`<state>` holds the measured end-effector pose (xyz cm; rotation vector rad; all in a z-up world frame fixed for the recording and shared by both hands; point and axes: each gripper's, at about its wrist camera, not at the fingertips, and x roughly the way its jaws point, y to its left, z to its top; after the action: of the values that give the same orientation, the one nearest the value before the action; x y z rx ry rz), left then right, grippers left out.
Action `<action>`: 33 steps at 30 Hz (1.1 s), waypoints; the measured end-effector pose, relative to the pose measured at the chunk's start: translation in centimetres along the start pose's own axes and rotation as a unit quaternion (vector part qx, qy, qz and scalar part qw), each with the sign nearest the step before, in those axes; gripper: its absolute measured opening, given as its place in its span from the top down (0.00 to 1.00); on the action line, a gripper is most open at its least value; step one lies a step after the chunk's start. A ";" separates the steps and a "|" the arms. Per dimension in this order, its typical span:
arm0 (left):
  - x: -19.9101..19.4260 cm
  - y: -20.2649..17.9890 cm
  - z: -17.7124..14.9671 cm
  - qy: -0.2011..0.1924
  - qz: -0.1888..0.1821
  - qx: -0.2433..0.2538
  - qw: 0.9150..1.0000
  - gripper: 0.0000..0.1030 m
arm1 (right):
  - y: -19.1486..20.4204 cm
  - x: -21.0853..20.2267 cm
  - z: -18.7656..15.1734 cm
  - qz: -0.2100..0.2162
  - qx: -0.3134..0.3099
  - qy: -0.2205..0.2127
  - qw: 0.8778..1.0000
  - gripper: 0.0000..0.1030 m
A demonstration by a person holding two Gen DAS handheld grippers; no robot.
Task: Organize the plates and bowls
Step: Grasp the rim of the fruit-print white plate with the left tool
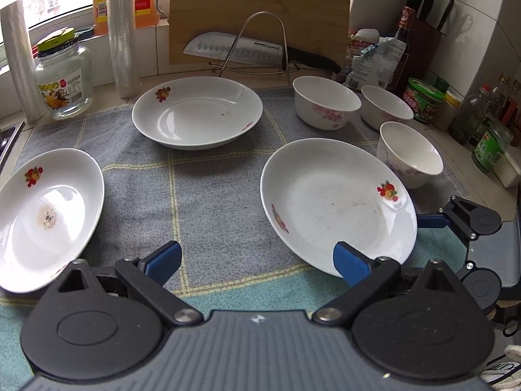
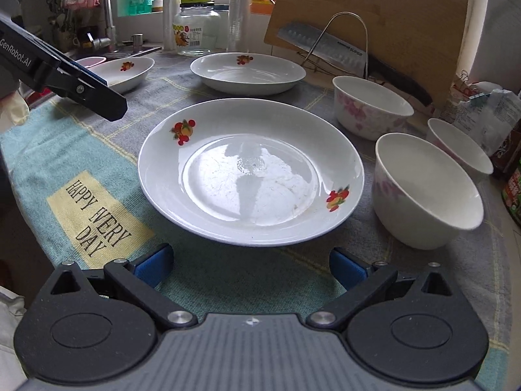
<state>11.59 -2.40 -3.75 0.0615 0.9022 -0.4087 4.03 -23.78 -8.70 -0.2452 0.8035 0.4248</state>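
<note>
Both tools stand apart and hold nothing: the left tool point(image 1: 257, 262) over the checked towel point(image 1: 208, 195), the right tool point(image 2: 250, 265) just short of the nearest plate point(image 2: 250, 172). Beyond on the surface lie a second plate point(image 2: 247, 71) and a third plate point(image 2: 127, 70) far left; three bowls point(image 2: 426, 192) cluster right.

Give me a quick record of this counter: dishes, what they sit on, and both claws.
plates: three, apart, unstacked; nearest plate
bowls: three, upright, right of the plates; nearest bowl
surface: checked cloth
behind: knife against cutting board
left claw: open, empty
right claw: open, empty, facing nearest plate
</note>
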 end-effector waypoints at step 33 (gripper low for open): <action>10.6 -1.4 5.6 0.127 -0.126 0.065 0.982 0.01 | -0.3 1.2 0.4 -0.002 0.026 -0.028 0.999 0.00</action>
<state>21.09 -8.27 -8.33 0.1226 1.1384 -0.7077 5.15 -23.53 -9.31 -0.1865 0.7579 0.4048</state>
